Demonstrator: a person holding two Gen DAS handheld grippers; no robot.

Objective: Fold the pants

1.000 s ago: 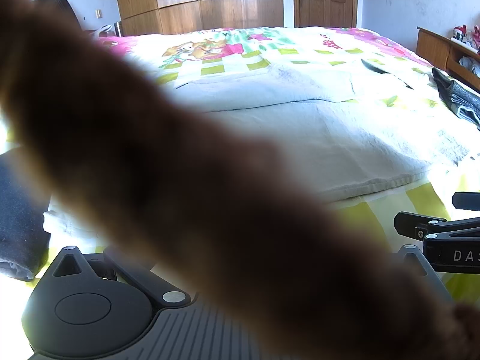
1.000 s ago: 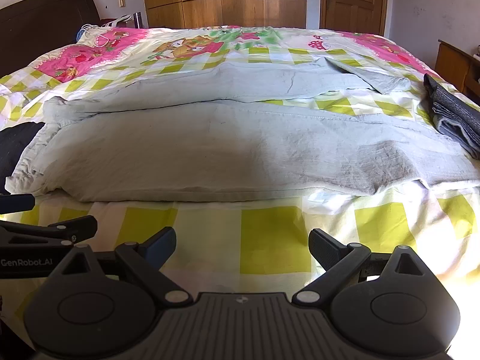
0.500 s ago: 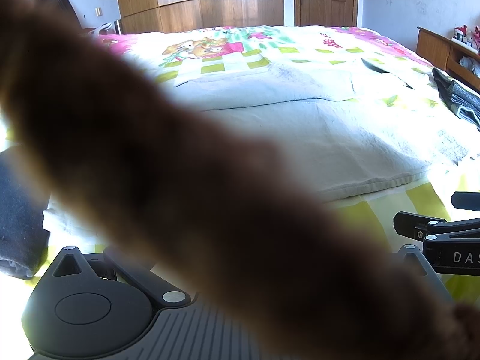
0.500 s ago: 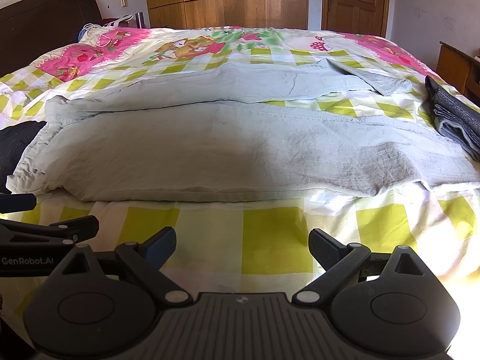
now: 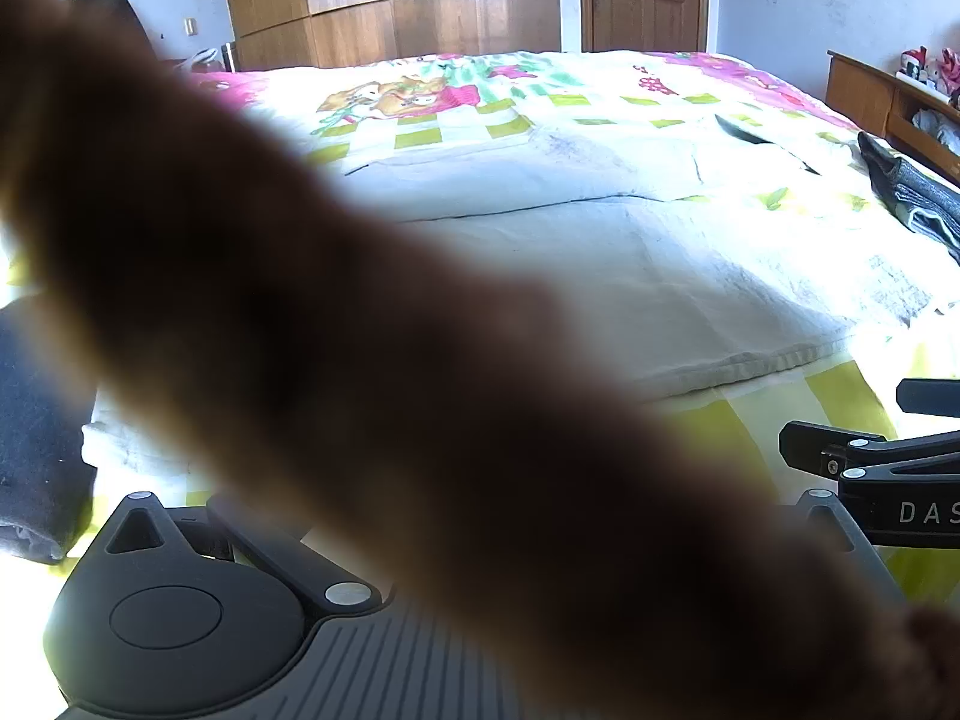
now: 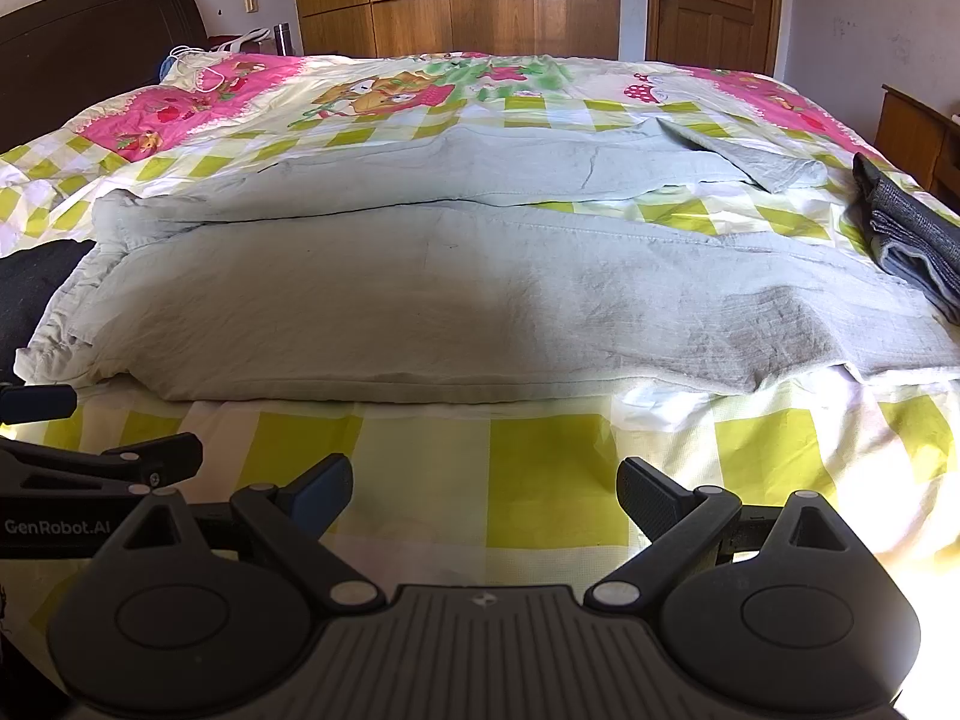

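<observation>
Your right gripper [image 6: 485, 495] gapes over the bedspread [image 6: 540, 480], near the pale-green pants [image 6: 420, 300]. Your left gripper's [image 5: 180, 606] spread is hidden by a brown blur [image 5: 390, 390].

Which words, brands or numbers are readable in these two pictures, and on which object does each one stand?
"GenRobot.AI": white print on the side of the left gripper, seen at the left edge of the right wrist view.
"DAS": white letters, cut off by the frame edge, on the side of the right gripper, seen in the left wrist view.
The bedsheet carries cartoon pictures only; no readable text.

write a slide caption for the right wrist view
Open right hand-held gripper hovers before pale grey pants spread flat on a checked bedspread.
</observation>
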